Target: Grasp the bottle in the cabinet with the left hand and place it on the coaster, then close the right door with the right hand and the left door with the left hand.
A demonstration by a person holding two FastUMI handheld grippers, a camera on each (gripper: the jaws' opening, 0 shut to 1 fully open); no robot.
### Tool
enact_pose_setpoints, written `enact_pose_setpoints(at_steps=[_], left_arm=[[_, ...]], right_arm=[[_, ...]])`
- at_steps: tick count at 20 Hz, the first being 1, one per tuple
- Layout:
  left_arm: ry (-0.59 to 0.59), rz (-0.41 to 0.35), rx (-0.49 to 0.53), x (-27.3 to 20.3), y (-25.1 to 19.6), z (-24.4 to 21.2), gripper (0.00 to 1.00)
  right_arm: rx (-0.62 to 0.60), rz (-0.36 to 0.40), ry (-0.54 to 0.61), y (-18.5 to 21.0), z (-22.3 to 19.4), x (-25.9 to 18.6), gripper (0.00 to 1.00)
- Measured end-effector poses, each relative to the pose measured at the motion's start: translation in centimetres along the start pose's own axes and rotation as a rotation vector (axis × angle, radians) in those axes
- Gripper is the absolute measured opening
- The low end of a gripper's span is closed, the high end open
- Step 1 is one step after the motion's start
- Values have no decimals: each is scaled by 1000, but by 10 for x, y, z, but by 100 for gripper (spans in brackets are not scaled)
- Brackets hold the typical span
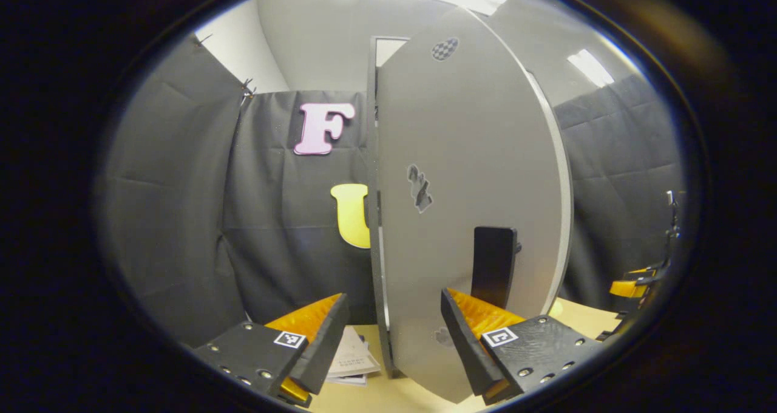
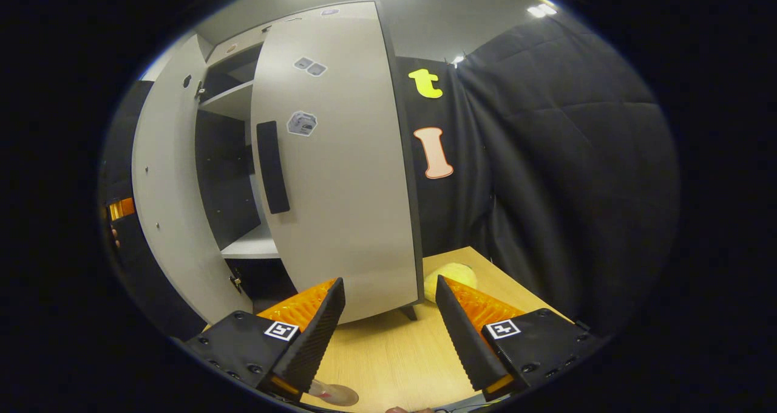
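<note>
In the left gripper view, the outer face of the grey left door stands right in front of me, its black handle low on the right. My left gripper is open before the door's lower part and holds nothing. In the right gripper view, the right door with its black handle covers the cabinet's right half. The left door hangs open, showing dark shelves. My right gripper is open over the wooden table. A small clear thing sits at the lower edge; what it is I cannot tell.
A stack of papers lies on the table left of the left door's foot. A yellow rounded object rests by the cabinet's right corner. The other gripper appears far right in the left gripper view. Black cloth walls close the booth.
</note>
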State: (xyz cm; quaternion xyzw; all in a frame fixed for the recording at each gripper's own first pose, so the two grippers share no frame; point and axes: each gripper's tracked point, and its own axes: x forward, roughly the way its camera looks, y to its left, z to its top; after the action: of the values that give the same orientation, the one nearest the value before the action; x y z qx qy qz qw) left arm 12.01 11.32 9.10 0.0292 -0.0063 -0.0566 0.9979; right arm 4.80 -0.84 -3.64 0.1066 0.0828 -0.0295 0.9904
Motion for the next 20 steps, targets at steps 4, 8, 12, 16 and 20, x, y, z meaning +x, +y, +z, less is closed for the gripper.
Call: enact_pose_setpoints(at_steps=[4,8,12,16,20], left_arm=[[27,15,38,11,-29,-1,96],[85,-23,168,46,-86,0,96],[88,-37,297,49,-127,6,96],[92,-1,278,32,-137,11,96],[87,37,169,9,-145,14,89]], right_arm=[[28,-24,19,-31,5,9,96],[40,-45,8,-59,26,19,96],[39,-61,-21,-85,48,30,96],[55,-54,-15,-105,46,46,96],[81,17,18,-102,40,61,98]])
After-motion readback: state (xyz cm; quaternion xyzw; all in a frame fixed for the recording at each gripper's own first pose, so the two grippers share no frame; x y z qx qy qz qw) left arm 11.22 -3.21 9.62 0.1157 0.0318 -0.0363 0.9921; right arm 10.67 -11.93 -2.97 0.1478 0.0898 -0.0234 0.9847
